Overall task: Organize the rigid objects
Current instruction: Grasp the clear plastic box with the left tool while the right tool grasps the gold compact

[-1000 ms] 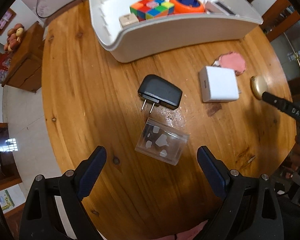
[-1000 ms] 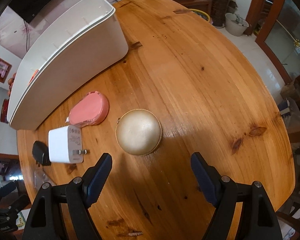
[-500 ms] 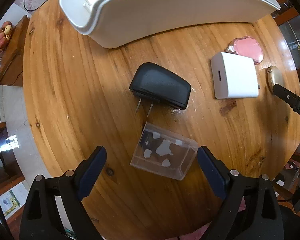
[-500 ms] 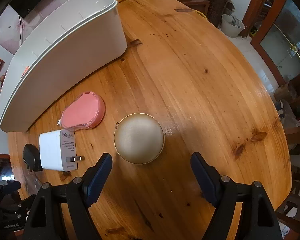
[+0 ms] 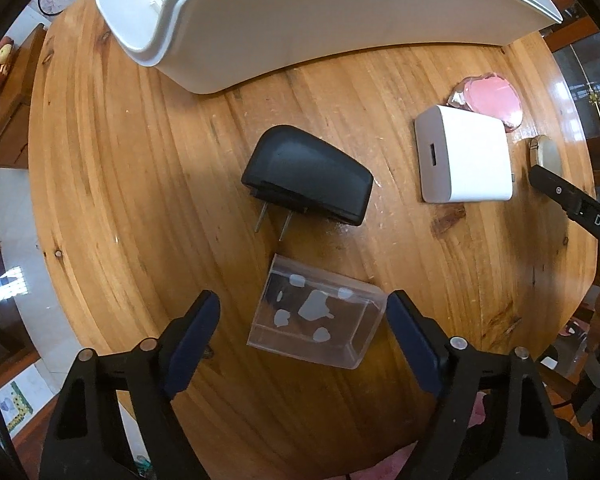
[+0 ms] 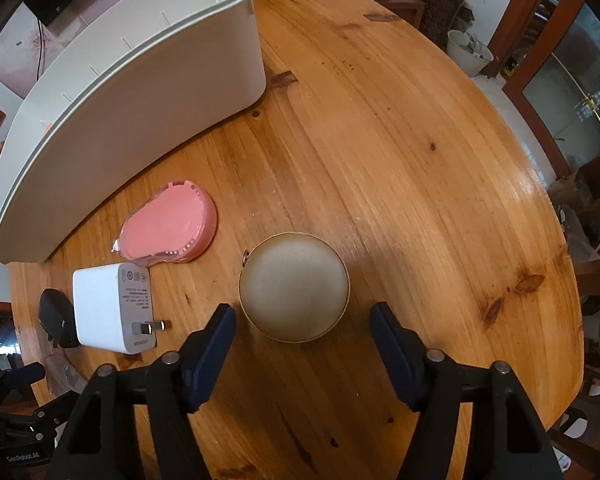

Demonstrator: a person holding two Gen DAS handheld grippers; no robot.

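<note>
Left wrist view: left gripper [image 5: 304, 312] spread wide, holding nothing, closer to the tabletop [image 5: 140, 184] than 1 s ago. Clear plastic box [image 5: 316, 318] now sits right between the blue fingers [image 5: 192, 340], its right end just beside the right-hand pad; earlier lay ahead of the tips. Black plug adapter [image 5: 308, 180] at 12 o'clock of the box, prongs pointing back toward it, not touching. White charger [image 5: 464, 156] at 2 o'clock, pink case [image 5: 492, 100] just beyond it. White bin [image 5: 300, 28] at 12, far edge of table; its contents mostly out of frame now vs cube etc. visible 1 s ago.

Right wrist view: right gripper [image 6: 302, 320] also wide open, empty, also nearer than before. Round gold tin [image 6: 294, 286] just ahead at 12 o'clock, near edge level w/ the tips, no contact seen; was well ahead 1 s ago. Pink case [image 6: 168, 228] at 10 o'clock of tin, white charger [image 6: 108, 308] at 9, prongs toward tin. Black adapter [image 6: 54, 312] behind charger, left edge. Bin wall [image 6: 140, 92] at 11. No obj moved on the table since earlier; only grippers advanced.
</note>
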